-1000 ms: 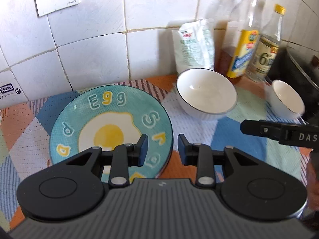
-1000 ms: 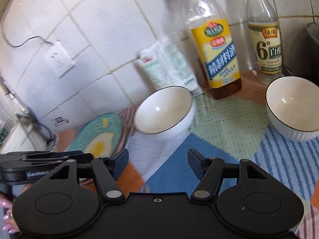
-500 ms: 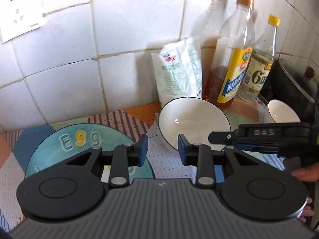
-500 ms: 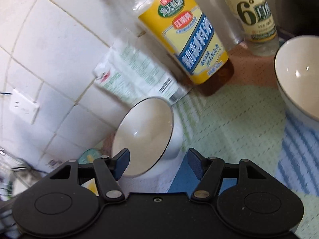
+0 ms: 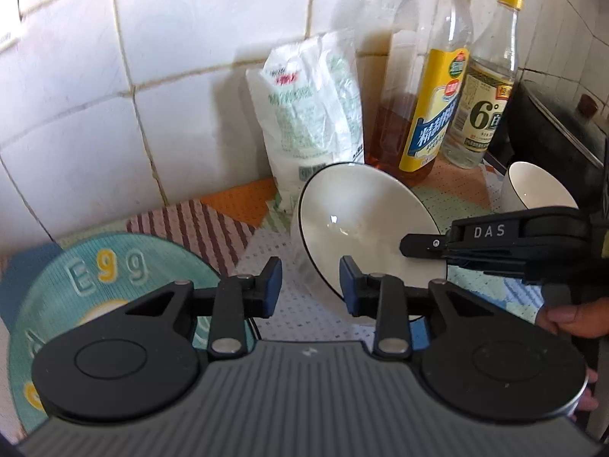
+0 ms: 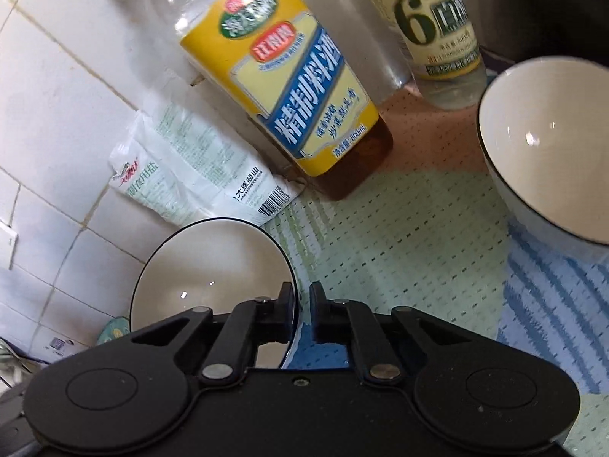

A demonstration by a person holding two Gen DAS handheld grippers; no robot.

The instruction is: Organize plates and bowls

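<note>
While my right tool [image 6: 302, 310] has just been closing its jaws, the rim of the near bowl [image 5: 365, 228] now sits pinched between them, and the bowl stands tipped up on its edge, its inside turned toward the left. I read that as a grip just taken and a lift barely begun. My left tool [image 5: 310, 285] hovers with its jaws narrow and nothing between them, pointing at the gap between the egg plate [image 5: 114, 278] and the tilted bowl.

By my judgement the job is in its early part. Nothing is stacked yet: the plate lies flat at the near left, the held bowl is in the middle, and the second bowl [image 6: 548, 160] rests upright well apart at the far right, beside a dark pot [image 5: 559, 129]. Both bowls are still to be gathered with the plate; where they belong, I cannot tell.

All this rests on a worktop [image 6: 411, 236] covered by a patchwork mat in green, blue, orange and stripes. Behind it rises a white tiled wall [image 5: 171, 76]. Against the wall stand a white bag [image 5: 312, 103], a yellow-labelled bottle [image 6: 297, 95] with brown liquid and a clear bottle [image 5: 487, 87] with a yellow cap. A person's fingers [image 5: 571, 316] show under the right tool.
</note>
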